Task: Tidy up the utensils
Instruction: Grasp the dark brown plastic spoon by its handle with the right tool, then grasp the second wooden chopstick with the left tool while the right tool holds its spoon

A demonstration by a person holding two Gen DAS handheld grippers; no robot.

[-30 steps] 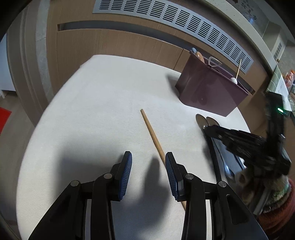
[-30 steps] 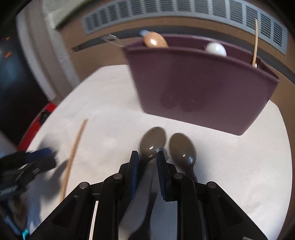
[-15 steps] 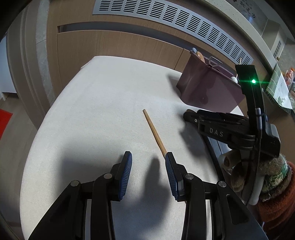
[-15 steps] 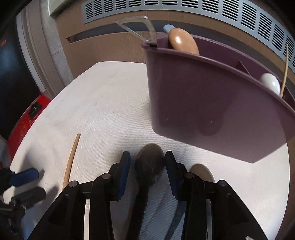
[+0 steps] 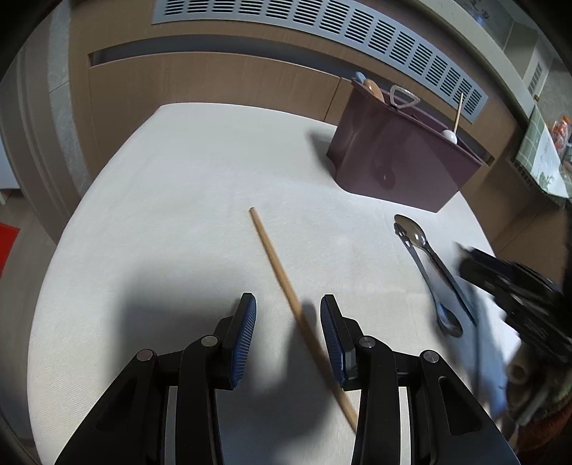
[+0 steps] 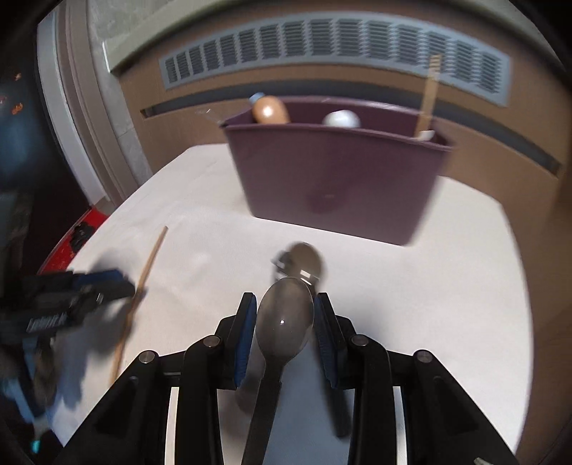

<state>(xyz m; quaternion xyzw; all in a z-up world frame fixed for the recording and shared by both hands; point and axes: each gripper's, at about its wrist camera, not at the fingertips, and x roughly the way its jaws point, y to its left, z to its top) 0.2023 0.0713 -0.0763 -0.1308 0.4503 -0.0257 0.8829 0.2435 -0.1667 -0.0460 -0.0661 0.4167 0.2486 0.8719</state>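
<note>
A wooden chopstick (image 5: 271, 250) lies on the white table (image 5: 178, 214), its near end running between the fingers of my open left gripper (image 5: 287, 304), close to the right pad without being pinched. My right gripper (image 6: 286, 304) has a metal spoon's bowl (image 6: 286, 322) between its pads, handle trailing back under it. Its jaws are closing and both pads meet the bowl's edges. Two more metal spoons (image 5: 429, 272) lie head to tail on the table. Behind them stands the purple utensil caddy (image 5: 400, 157). The right gripper (image 5: 468, 257) is a blur at the right edge.
The caddy (image 6: 332, 179) holds a wooden spoon (image 6: 270, 109), a white rounded piece (image 6: 341, 118) and a thin stick (image 6: 427, 96). A wood-panelled wall with a vent grille (image 5: 321, 28) runs behind the table. A knitted sleeve (image 5: 543, 418) shows at lower right.
The right gripper pulled back from the caddy with the spoon bowl between its pads, and the gap narrowed. The left gripper shifted so the chopstick now lies inside its gap.
</note>
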